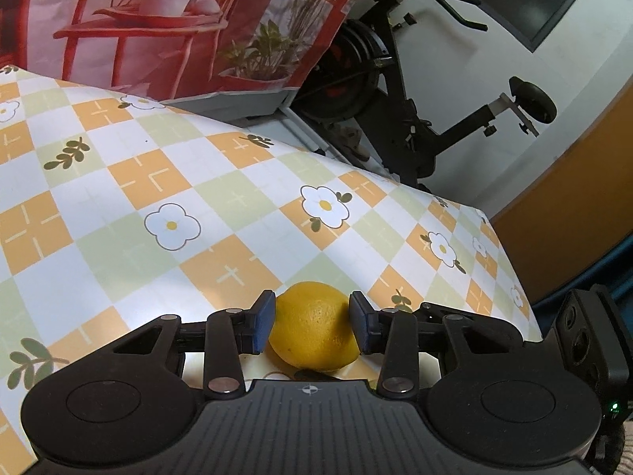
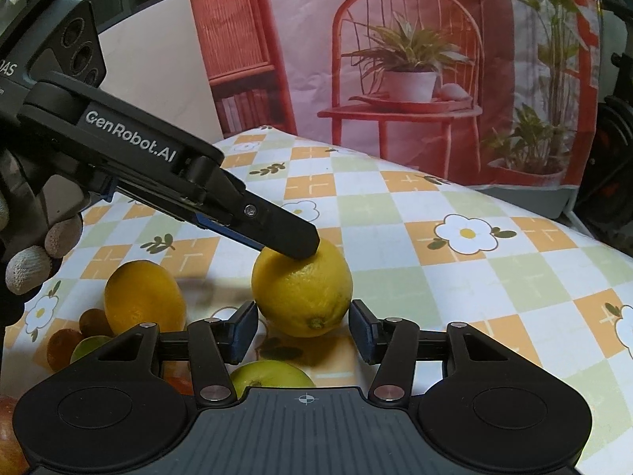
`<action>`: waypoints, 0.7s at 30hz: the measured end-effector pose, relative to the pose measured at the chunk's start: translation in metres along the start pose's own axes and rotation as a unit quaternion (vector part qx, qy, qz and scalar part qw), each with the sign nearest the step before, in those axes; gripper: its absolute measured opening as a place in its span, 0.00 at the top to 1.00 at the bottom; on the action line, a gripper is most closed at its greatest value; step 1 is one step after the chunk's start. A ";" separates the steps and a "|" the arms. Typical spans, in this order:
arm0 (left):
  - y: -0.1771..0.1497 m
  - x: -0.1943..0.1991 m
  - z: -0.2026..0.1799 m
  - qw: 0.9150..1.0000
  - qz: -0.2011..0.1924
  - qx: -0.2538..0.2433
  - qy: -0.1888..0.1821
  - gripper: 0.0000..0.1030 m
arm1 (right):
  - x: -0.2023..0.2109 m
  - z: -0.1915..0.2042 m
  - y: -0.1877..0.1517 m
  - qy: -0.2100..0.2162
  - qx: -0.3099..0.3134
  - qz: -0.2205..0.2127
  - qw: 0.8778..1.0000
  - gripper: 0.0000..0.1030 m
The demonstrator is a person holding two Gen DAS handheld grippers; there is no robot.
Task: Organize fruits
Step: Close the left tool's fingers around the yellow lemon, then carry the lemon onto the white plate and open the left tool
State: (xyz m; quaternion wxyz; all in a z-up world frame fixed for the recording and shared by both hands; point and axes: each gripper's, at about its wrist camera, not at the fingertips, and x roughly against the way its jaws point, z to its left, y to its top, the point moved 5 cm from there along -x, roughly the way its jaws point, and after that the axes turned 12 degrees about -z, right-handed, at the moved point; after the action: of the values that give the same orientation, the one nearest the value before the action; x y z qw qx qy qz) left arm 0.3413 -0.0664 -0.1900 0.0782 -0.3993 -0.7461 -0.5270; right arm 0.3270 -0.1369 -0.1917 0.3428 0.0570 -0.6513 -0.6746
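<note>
A yellow lemon rests on the checked flowered tablecloth. My left gripper has it between its blue pads, which touch both of its sides. From the right wrist view, one black left finger lies against the top of that lemon. My right gripper stands open just in front of the lemon, its pads level with the lemon's sides and gripping nothing. A gloved hand holds the left gripper.
A second yellow-orange fruit, two kiwis, a lime, a green-yellow fruit and a red apple lie near the front left. A printed backdrop stands behind the table. An exercise bike stands past the table's far edge.
</note>
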 end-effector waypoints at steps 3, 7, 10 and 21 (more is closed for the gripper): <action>0.000 0.003 -0.003 1.000 0.002 -0.006 -0.001 0.59 | 0.001 0.002 0.000 0.002 0.002 -0.002 1.000 0.55; 0.003 0.012 -0.010 1.000 -0.003 -0.010 -0.010 0.59 | 0.011 0.005 0.002 0.000 0.007 -0.020 1.000 0.55; 0.002 0.019 -0.022 1.000 -0.006 -0.024 -0.017 0.59 | 0.024 0.007 0.005 -0.002 0.010 -0.029 1.000 0.55; -0.017 0.055 -0.073 0.997 -0.013 -0.073 -0.032 0.59 | 0.092 0.020 0.002 -0.009 0.006 -0.058 0.998 0.55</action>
State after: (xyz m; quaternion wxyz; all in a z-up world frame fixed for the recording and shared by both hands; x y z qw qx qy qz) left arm 0.2707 -0.1018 -0.1412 0.0175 -0.4109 -0.7129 -0.5680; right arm 0.2473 -0.1693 -0.1524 0.2968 0.0906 -0.6544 -0.6895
